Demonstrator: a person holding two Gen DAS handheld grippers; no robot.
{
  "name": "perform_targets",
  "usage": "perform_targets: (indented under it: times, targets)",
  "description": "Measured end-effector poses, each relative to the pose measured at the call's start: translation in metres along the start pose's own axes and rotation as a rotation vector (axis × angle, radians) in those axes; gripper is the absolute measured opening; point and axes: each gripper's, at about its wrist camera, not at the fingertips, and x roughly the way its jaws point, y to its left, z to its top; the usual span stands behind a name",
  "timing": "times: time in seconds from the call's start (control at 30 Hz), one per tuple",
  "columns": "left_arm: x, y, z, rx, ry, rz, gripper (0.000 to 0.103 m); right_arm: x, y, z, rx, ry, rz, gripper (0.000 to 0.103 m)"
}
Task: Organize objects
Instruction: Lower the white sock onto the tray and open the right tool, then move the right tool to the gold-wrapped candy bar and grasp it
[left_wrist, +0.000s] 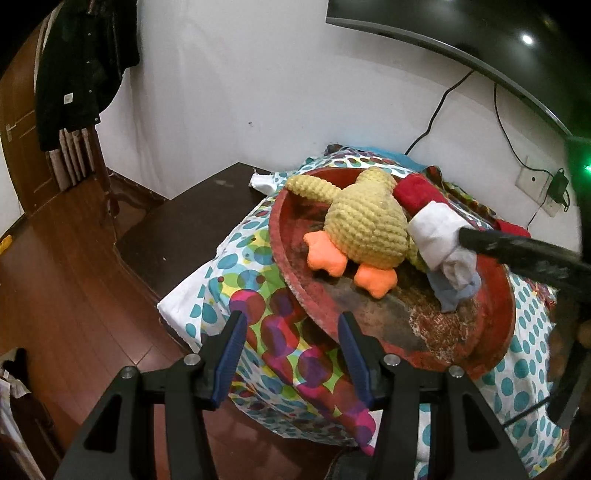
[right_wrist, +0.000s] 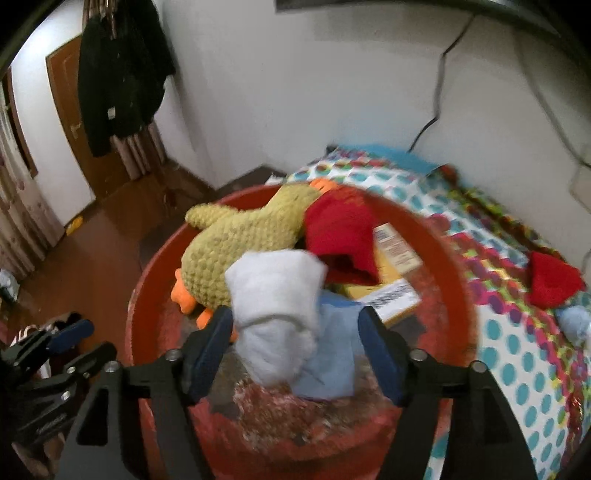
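Right gripper (right_wrist: 295, 350) sits wide around the soft, light rolled socks (right_wrist: 280, 314), pads probably not touching; pinch mid-roll.

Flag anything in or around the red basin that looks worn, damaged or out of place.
The red basin is badly worn: paint has flaked off its floor, leaving a grey and whitish patch near the front. Out of place: a red cloth and a pale blue item lie outside it on the dotted cover, while the knitted duck is inside.

Dim indoor light, fisheye bending at the edges, right wrist view motion-blurred, lamp glare on the dark screen (left_wrist: 517, 33).
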Motion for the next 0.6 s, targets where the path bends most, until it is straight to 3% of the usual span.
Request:
perform_targets:
  times: [0.1,0.23,0.33,0.37,0.5,0.6]
  targets:
    - [-0.001,-0.004,-0.002,0.009,-0.001,0.004,0.053,-0.038,-0.025,-0.010,0.041,-0.068,-0.027,0.069]
    - [-0.003,-0.009,-0.003,0.024,-0.014,0.003,0.053,-0.068,-0.064,-0.029,0.077,-0.091,-0.106,0.069]
    - [-0.003,-0.016,-0.005,0.045,-0.010,0.008,0.053,-0.090,-0.121,-0.055,0.146,-0.069,-0.191,0.069]
    - [-0.003,-0.019,-0.006,0.057,-0.011,0.007,0.053,-0.102,-0.161,-0.077,0.189,-0.050,-0.261,0.069]
    - [-0.006,-0.036,-0.011,0.133,-0.035,0.021,0.053,-0.117,-0.229,-0.115,0.256,-0.007,-0.372,0.067]
    - [-0.010,-0.052,-0.015,0.196,-0.049,0.005,0.053,-0.118,-0.251,-0.127,0.272,0.012,-0.391,0.060]
